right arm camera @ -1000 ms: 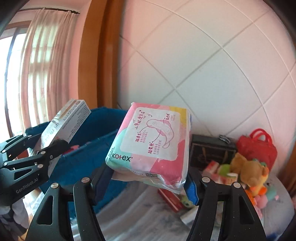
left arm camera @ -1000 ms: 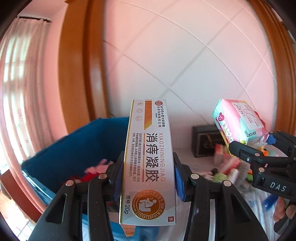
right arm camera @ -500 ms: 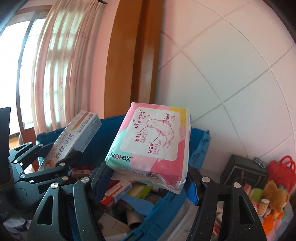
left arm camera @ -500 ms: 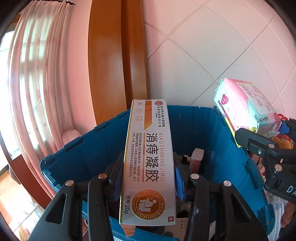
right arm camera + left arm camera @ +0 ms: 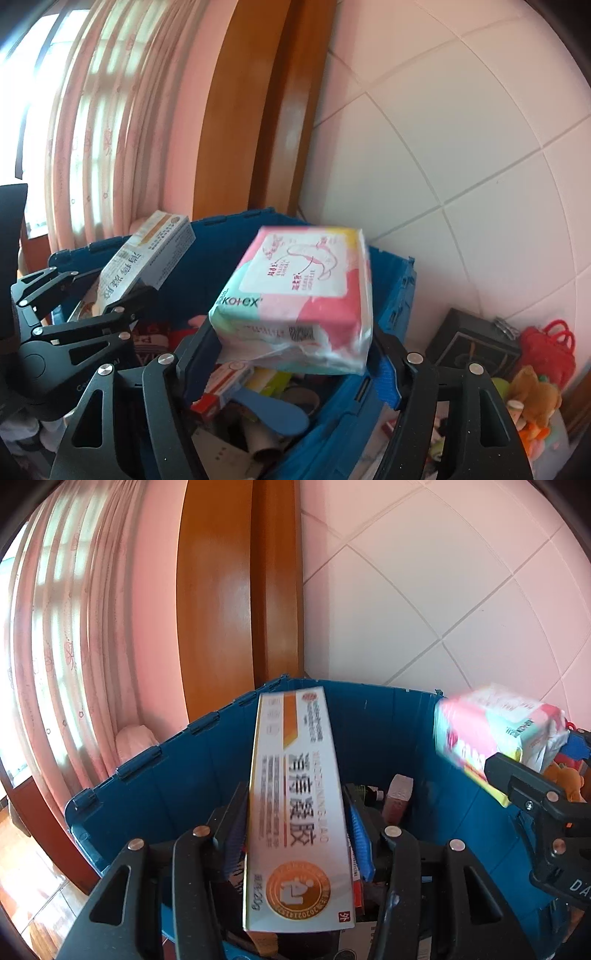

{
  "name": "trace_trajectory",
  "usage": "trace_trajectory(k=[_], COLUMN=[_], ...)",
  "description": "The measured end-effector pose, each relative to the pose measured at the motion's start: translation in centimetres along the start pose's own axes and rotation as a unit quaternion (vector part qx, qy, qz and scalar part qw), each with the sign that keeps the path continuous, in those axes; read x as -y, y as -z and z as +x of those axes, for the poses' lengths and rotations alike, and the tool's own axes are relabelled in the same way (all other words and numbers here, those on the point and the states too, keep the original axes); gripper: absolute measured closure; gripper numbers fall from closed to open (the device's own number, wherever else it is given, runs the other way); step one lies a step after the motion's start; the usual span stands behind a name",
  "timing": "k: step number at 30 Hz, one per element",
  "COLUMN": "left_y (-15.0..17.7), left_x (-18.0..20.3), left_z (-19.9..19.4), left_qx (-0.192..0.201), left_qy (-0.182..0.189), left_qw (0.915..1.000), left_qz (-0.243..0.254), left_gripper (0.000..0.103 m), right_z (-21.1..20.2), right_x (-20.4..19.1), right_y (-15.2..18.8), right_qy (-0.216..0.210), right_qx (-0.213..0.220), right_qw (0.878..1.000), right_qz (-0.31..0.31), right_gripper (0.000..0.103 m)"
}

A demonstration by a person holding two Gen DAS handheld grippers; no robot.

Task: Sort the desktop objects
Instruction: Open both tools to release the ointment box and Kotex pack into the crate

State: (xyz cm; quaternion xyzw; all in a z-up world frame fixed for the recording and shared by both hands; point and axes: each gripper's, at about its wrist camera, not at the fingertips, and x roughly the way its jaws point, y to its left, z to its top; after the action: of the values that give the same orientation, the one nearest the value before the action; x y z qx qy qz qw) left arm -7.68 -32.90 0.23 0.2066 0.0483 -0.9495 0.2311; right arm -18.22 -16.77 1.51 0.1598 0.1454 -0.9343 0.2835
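A long white-and-orange medicine box [image 5: 295, 812] stands between the pads of my left gripper [image 5: 297, 834]. The jaws are opening and the box is blurred and tilting, with a thin gap at each pad. The pink-and-teal Kotex pack [image 5: 295, 288] lies between the fingers of my right gripper [image 5: 291, 354]. Those jaws are also opening, and the pack is blurred and clear of both pads. Both grippers hover over the open blue crate [image 5: 166, 775], side by side. The right wrist view shows the medicine box [image 5: 147, 258] at the left, and the left wrist view shows the pack [image 5: 491, 731] at the right.
The crate [image 5: 395, 295] holds several small boxes and a blue paddle-shaped item [image 5: 273, 406]. Right of it on the table are a black box [image 5: 476, 343], a red bag [image 5: 550, 343] and plush toys [image 5: 532, 391]. A wooden frame [image 5: 240, 590], a curtain [image 5: 55, 646] and a tiled wall stand behind.
Both grippers swung left from above the table to above the blue crate. Their jaws then widened, and the medicine box and the pack tilted and blurred, coming loose from the pads.
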Motion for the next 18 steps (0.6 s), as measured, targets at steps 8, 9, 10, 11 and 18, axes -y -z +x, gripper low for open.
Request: trace_trajectory(k=[8, 9, 10, 11, 18], left_y=[0.4, 0.4, 0.4, 0.4, 0.7], left_x=[-0.1, 0.2, 0.0, -0.2, -0.7], left_z=[-1.5, -1.9, -1.9, -2.0, -4.0], left_qx=[0.013, 0.013, 0.013, 0.014, 0.014], left_qy=[-0.004, -0.004, -0.003, -0.003, 0.014], left_qw=[0.9999, 0.9999, 0.9999, 0.9999, 0.9997], left_qz=[0.0, 0.0, -0.001, -0.001, -0.014], left_gripper=[0.029, 0.028, 0.028, 0.028, 0.028], right_z=[-1.5, -1.5, -1.6, -1.7, -3.1], right_x=[0.3, 0.4, 0.5, 0.7, 1.4], right_y=[-0.1, 0.0, 0.2, 0.4, 1.5], right_qy=[0.022, 0.023, 0.024, 0.025, 0.022], right_qx=[0.019, 0.017, 0.015, 0.013, 0.011], right_qw=[1.0, 1.0, 1.0, 1.0, 0.999], right_qz=[-0.002, -0.001, 0.0, 0.002, 0.022], right_gripper=[0.0, 0.0, 0.0, 0.0, 0.0])
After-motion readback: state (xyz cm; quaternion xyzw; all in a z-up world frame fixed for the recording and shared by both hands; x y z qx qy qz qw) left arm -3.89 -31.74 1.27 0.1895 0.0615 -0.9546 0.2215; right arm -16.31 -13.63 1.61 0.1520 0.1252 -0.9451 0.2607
